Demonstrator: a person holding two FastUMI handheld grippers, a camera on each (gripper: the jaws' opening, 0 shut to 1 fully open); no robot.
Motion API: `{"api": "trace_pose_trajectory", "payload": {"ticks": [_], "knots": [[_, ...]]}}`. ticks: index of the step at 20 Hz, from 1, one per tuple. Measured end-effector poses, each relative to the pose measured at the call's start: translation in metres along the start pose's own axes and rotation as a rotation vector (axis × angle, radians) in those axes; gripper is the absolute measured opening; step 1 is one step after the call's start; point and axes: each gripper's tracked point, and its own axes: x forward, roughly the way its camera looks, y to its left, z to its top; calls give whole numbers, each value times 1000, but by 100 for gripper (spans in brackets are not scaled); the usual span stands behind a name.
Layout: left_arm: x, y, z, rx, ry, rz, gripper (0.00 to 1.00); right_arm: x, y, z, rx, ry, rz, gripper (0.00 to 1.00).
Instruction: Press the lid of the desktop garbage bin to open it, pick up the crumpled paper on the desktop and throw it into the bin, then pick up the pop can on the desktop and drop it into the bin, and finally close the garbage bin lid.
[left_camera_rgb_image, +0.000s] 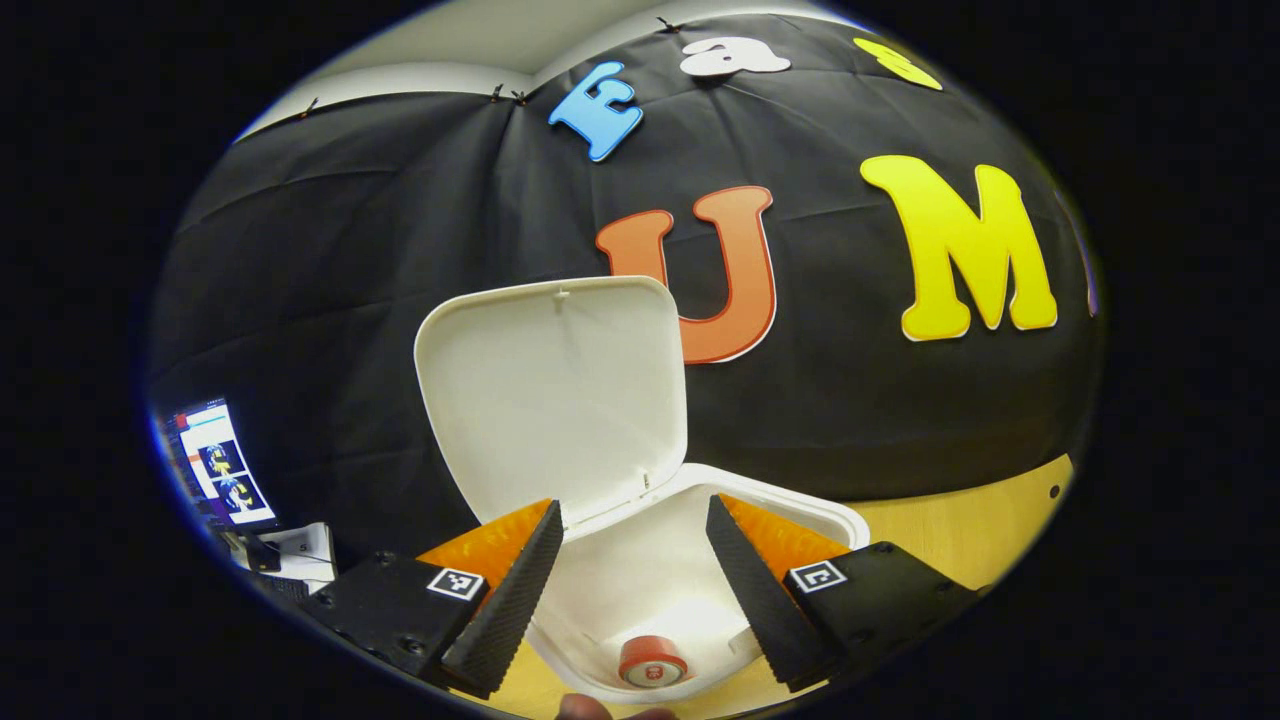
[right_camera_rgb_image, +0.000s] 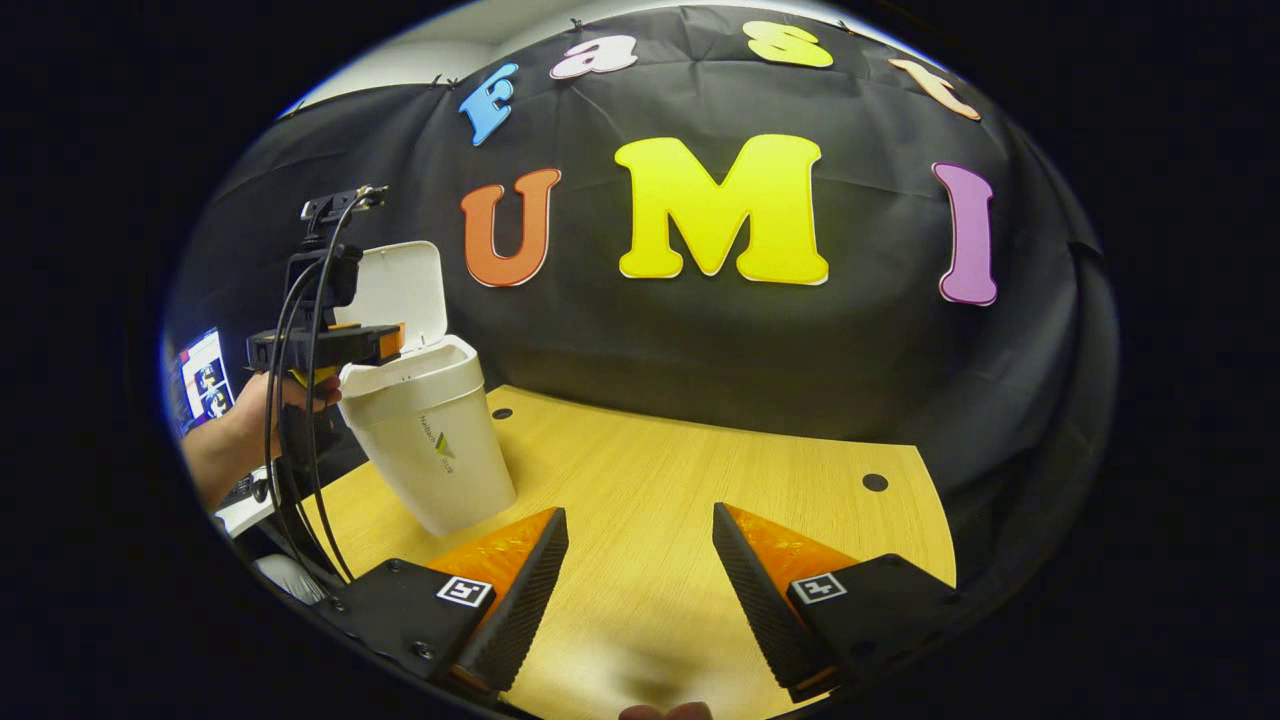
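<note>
Going left to right: in the left gripper view the left hand-held gripper (left_camera_rgb_image: 632, 560) hangs right over the mouth of the white garbage bin (left_camera_rgb_image: 800, 510), fingers spread wide with nothing between them. Down inside the bin there's the pop can (left_camera_rgb_image: 652, 660), red with its top facing up, so I'd say the can drop is done. Can't make out the crumpled paper in there, too bright at the bottom to tell. The lid (left_camera_rgb_image: 555, 385) stands up open on the far side of the bin.

In the right gripper view the bin (right_camera_rgb_image: 430, 440) sits at the far left of the tabletop (right_camera_rgb_image: 700, 470), with a person's hand (right_camera_rgb_image: 255, 415) holding the left gripper (right_camera_rgb_image: 385, 343) at its rim. The right hand-held gripper (right_camera_rgb_image: 640, 580) sits near over bare wood, well apart from the bin, also open and empty.

So my read: the last step is up, closing the lid. The left one is closest; it needs to get behind or above the lid and push it down toward the near side until it latches.
</note>
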Motion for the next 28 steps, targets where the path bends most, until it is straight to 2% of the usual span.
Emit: {"api": "trace_pose_trajectory", "payload": {"ticks": [6,9,15,20,25,28], "knots": [[-7,-24,58,-59,-49,38,95,-1,-2,7,17,-15,26,92],[-5,-30,82,-118,-56,64,95,-1,-17,6,48,-11,7,92],[11,-3,142,-142,-132,151,94,0,-43,17,91,-25,-13,92],[32,22,157,-218,-88,239,94,-1,-59,27,101,-39,-30,92],[48,43,165,-213,-45,340,94,3,-62,31,93,-38,-34,92],[66,64,166,-184,-4,398,93,11,-61,39,133,-47,-35,92]]}}
